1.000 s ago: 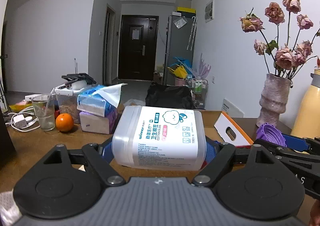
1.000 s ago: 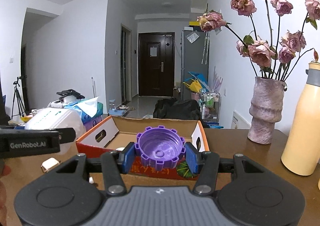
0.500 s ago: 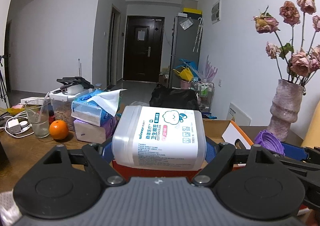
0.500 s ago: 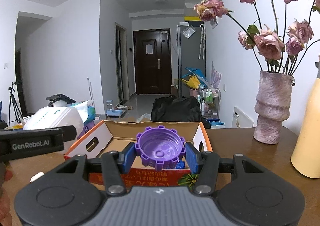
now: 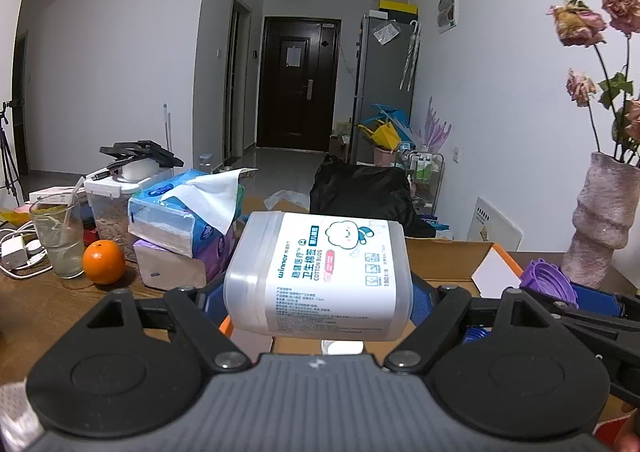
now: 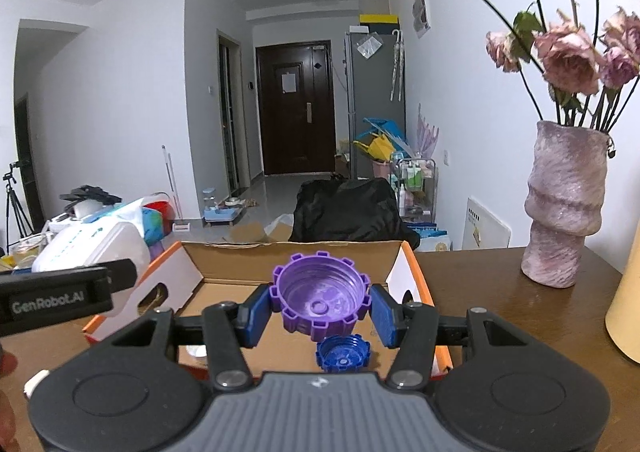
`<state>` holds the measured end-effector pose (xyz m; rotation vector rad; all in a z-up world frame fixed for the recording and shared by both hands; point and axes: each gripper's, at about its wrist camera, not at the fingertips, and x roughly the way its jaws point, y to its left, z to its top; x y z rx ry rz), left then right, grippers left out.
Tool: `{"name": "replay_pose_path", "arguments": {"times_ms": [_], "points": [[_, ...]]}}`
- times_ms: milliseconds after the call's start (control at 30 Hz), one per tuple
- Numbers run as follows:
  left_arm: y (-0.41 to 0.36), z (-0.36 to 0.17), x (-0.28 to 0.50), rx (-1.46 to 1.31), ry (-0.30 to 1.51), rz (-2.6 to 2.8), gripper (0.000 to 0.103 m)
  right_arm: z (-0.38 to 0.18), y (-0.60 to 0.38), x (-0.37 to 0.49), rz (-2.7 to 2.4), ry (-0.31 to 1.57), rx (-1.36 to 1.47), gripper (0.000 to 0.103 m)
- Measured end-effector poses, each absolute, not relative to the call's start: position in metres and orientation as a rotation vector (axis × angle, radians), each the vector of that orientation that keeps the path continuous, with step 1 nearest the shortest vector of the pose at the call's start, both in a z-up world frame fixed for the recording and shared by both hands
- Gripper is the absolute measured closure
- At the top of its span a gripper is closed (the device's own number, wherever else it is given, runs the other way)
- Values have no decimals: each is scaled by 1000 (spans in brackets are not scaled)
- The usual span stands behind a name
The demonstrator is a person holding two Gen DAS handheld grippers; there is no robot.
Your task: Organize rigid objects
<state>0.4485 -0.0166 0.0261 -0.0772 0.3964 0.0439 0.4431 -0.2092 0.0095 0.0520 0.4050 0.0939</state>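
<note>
Purple ridged cap (image 6: 319, 299) sits clamped in the right gripper (image 6: 319, 310), now over the cardboard box (image 6: 224, 252) instead of short of it; the left gripper (image 5: 318, 300), spread wide, grips the cotton-bud tub (image 5: 320, 272) at centre frame, nearing the drop

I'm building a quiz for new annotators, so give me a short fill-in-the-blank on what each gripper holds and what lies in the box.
1. The left gripper is closed on a white plastic box of cotton ____.
2. The right gripper grips a notched ____ plastic cap.
3. A smaller blue notched cap lies inside the open ____ box.
4. The round orange fruit sits beside a drinking ____.

Missing words: buds; purple; cardboard; glass
</note>
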Motion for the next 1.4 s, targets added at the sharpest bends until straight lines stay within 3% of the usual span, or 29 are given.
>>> {"name": "replay_pose_path", "arguments": {"times_ms": [1133, 1300, 1367, 1400], "points": [[-17, -15, 536, -8, 539, 59, 19, -33, -216, 528, 2, 549, 26, 51], [-18, -15, 534, -7, 545, 48, 15, -35, -219, 529, -4, 559, 30, 50], [-17, -15, 533, -8, 539, 54, 6, -36, -221, 530, -12, 563, 34, 42], [-16, -14, 533, -9, 536, 59, 6, -36, -222, 530, -19, 563, 35, 31]]}}
